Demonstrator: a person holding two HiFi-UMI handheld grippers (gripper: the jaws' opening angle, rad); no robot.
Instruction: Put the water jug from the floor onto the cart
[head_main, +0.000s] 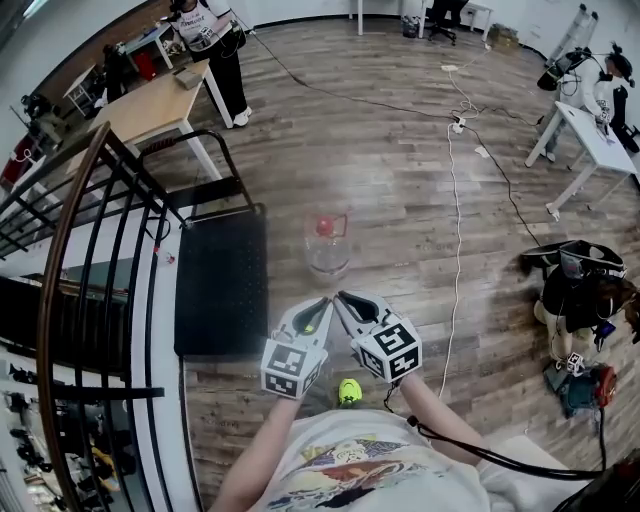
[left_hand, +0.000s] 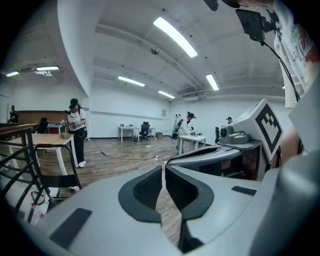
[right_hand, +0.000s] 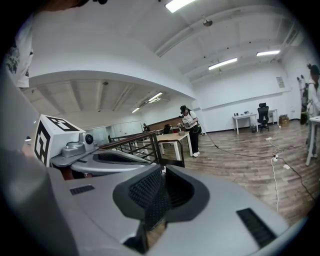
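Observation:
The water jug (head_main: 328, 245) is clear with a red cap and stands upright on the wooden floor, just right of the cart. The cart (head_main: 222, 280) is a low black platform with a black tube handle (head_main: 190, 165) at its far end. Both grippers hover side by side a little short of the jug, their tips pointing at it. My left gripper (head_main: 321, 303) (left_hand: 162, 167) is shut with nothing between its pads. My right gripper (head_main: 341, 298) (right_hand: 161, 172) is also shut and empty. Neither gripper view shows the jug; each shows the other gripper beside it.
A black stair railing (head_main: 90, 260) runs along the left of the cart. A wooden table (head_main: 150, 105) with a person beside it stands at the far left. A white cable (head_main: 457, 230) crosses the floor on the right, near a crouching person (head_main: 585, 290). A small green object (head_main: 349, 391) lies near my feet.

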